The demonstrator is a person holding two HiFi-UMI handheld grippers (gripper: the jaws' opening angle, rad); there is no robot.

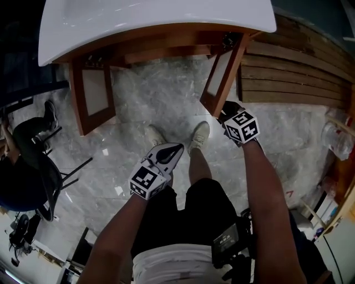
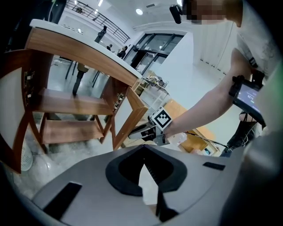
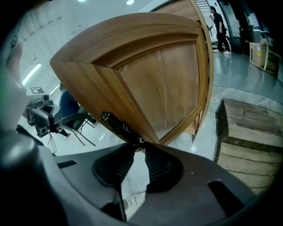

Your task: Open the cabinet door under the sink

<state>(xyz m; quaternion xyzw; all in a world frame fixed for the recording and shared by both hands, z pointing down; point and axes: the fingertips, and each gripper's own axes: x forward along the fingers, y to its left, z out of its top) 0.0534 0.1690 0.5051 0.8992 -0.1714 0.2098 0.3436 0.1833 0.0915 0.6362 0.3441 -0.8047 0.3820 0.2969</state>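
Observation:
Under the white sink top (image 1: 155, 16) stands a wooden cabinet with both doors swung out. The right door (image 1: 223, 75) hangs open toward me, and my right gripper (image 1: 225, 113) sits at its free edge. In the right gripper view the door panel (image 3: 159, 84) fills the frame, and the right gripper (image 3: 136, 148) is shut on the door's dark ornate handle (image 3: 116, 124). The left door (image 1: 91, 99) is open too. My left gripper (image 1: 173, 150) hangs above the floor, away from both doors, shut on nothing (image 2: 144, 162). The cabinet shelves (image 2: 66, 106) are bare.
A black chair (image 1: 41, 161) stands at the left. Wooden slatted boards (image 1: 299, 72) lie to the right of the cabinet, with a clear plastic jar (image 1: 334, 136) beyond them. My feet (image 1: 198, 136) stand on the marble floor between the two doors.

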